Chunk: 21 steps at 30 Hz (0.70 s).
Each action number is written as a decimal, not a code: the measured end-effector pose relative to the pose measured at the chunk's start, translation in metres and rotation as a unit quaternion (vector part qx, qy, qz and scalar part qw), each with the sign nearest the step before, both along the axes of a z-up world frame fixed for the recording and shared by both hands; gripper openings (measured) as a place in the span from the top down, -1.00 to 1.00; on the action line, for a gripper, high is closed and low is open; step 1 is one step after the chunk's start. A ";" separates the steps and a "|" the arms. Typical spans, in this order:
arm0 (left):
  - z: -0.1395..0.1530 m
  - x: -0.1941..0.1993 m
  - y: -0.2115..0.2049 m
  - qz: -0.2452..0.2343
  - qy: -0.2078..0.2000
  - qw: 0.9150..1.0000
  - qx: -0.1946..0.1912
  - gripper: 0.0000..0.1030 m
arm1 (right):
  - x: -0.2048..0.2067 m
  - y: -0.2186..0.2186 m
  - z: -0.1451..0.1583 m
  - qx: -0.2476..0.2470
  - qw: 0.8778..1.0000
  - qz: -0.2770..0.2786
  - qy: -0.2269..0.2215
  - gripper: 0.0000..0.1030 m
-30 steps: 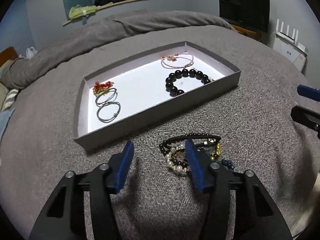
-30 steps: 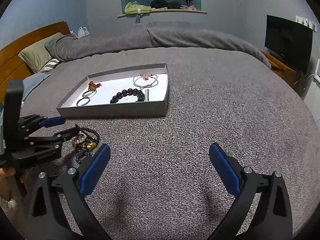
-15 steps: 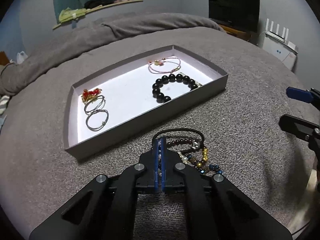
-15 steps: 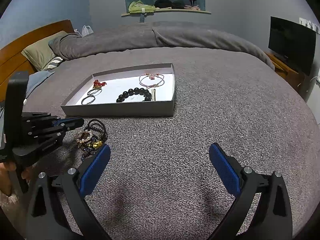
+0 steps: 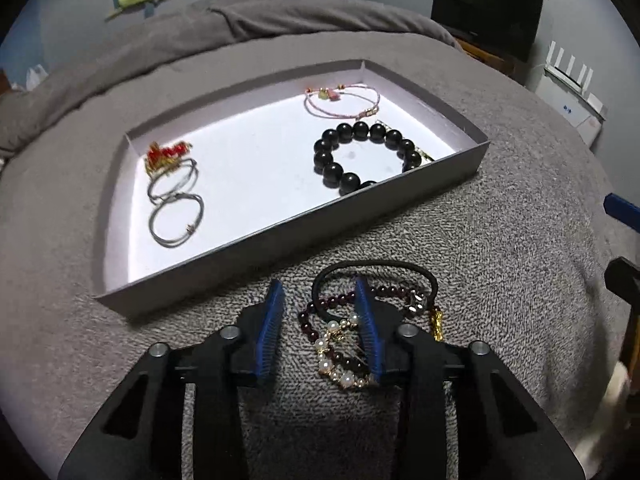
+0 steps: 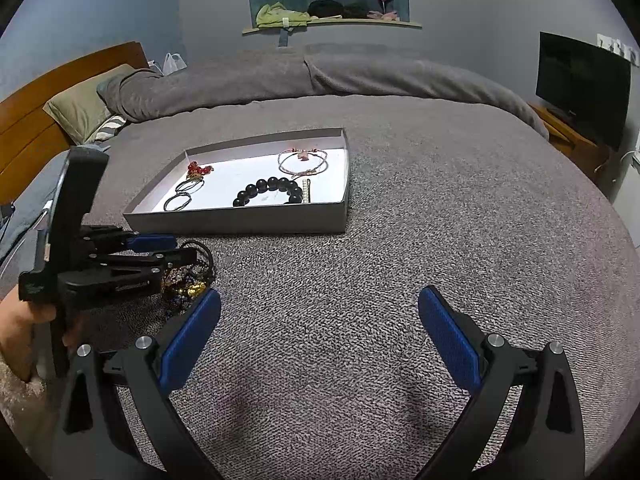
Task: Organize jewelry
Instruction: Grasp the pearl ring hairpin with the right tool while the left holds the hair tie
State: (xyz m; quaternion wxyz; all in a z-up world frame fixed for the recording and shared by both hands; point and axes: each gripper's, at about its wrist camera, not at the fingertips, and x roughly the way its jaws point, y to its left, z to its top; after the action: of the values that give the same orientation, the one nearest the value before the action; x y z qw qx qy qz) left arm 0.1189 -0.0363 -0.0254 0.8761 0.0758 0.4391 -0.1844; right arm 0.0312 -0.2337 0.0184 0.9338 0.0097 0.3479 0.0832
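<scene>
Left gripper [image 5: 320, 308] reopened from fully closed 0.5 s ago, jaws now part-spread over the tangled jewelry pile [image 5: 360, 328] on the bed beside the tray [image 5: 280, 232], nothing lifted, so another grasp needed; right gripper [image 6: 320, 340] wide open, idle.

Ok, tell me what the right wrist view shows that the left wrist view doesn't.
Only the right wrist view: the wooden headboard, the olive pillow, and the person's left hand holding the open left tongs.

Only the left wrist view: the white router with antennas, and the pearl bracelet in the pile.

Both: the grey cardboard tray holding the black bead bracelet, and the black television.
</scene>
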 end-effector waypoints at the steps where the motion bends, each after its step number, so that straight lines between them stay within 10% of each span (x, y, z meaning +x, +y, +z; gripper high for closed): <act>1: 0.000 0.002 0.002 0.000 0.007 1.000 -0.012 0.55 | 0.000 0.000 0.000 0.001 1.000 0.000 0.000 -0.89; 4: 0.003 0.000 0.003 -0.003 0.003 1.000 -0.018 0.93 | 0.001 0.000 -0.001 0.002 1.000 0.001 0.002 -0.89; 21: 0.076 -0.052 0.046 0.022 -0.121 0.992 -0.040 0.93 | 0.005 0.035 -0.012 0.005 0.999 0.040 0.023 -0.89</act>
State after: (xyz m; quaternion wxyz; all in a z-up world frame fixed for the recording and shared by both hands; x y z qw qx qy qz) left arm 0.0669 0.0101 0.0504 0.9290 0.0524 0.3234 -0.1721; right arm 0.0366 -0.1984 0.0067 0.9213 0.0023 0.3692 0.1220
